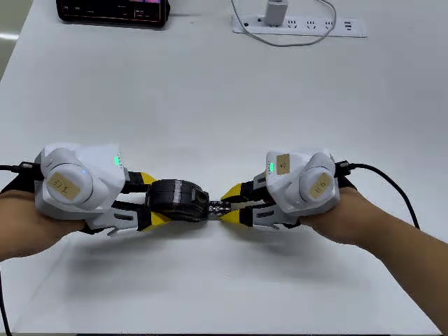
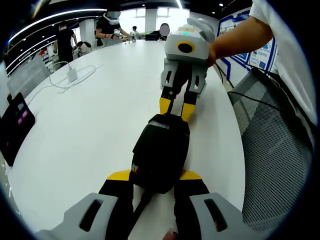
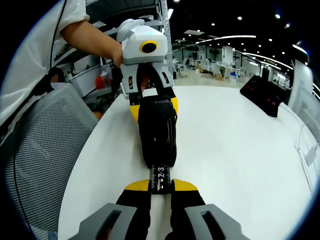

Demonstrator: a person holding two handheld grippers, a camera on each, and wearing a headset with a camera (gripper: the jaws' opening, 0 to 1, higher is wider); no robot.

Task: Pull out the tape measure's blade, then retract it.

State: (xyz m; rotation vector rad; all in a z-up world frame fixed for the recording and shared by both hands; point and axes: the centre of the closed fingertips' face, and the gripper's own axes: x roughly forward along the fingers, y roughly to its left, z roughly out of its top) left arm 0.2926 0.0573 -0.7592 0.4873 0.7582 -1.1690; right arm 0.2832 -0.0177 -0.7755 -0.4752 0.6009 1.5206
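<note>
Clamping the black tape measure case (image 1: pixel 176 199) across its flanks with the left gripper (image 2: pixel 155 175), yellow tips pressed against either side of the case's rear half. Pinching the blade (image 3: pixel 160 178) with the right gripper (image 1: pixel 229 205) just in front of the mouth of the case, jaws closed flat on the strip beside its printed figures. Only a short stub of blade drawn clear of the case so far.

Sitting low on the white table (image 1: pixel 210 105), touching it or just above, hard to tell which. Well beyond the case, at the far edge, a power strip (image 1: pixel 301 26) and a dark device (image 1: pixel 112 10).

Judging the case as rigid, compact and fairly dense, unlikely to slip under a grip across its sides. Judging the blade as thin spring steel: stiff along its length, quick to kink if bent sideways, tugging back toward the case. Best held near its end and drawn straight away from the case, level with the mouth.
</note>
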